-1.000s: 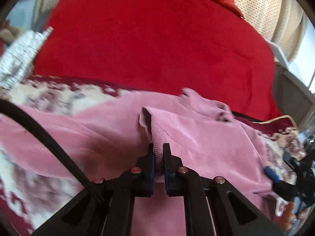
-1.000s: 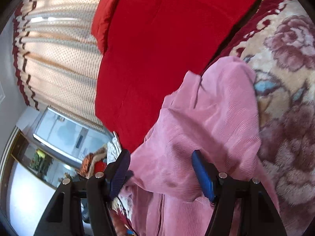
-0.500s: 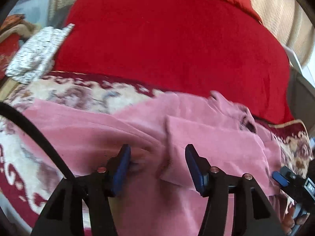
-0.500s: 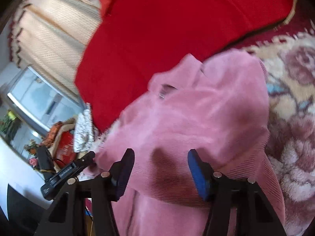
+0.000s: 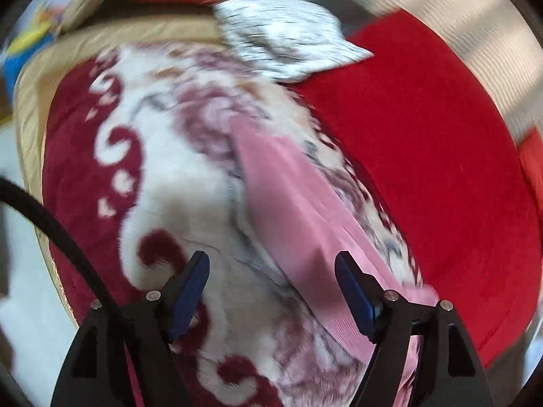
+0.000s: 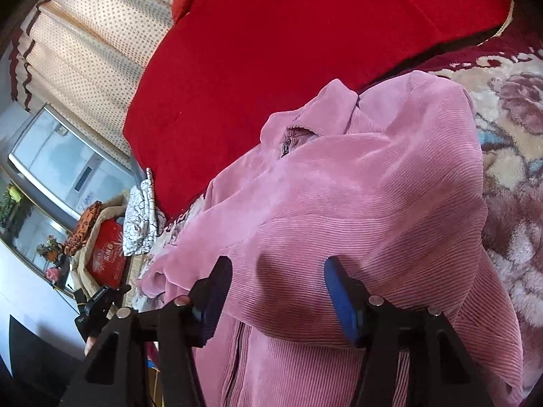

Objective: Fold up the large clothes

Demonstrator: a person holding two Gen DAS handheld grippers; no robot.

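Between the spread fingers of the left gripper [image 5: 271, 288] a pink sleeve [image 5: 292, 210] runs away across the patterned blanket [image 5: 163, 169], lying nearer the right-hand finger and gripped by neither; the view is blurred. Beyond it sit a red cover [image 5: 424, 152] and a white patterned cloth [image 5: 288, 37]. Over on the right, the right gripper [image 6: 276, 291] has its fingers wide apart too, holding nothing, with the pink jacket [image 6: 356, 203] bunched just ahead of and under them, its collar toward the red cover [image 6: 288, 51].
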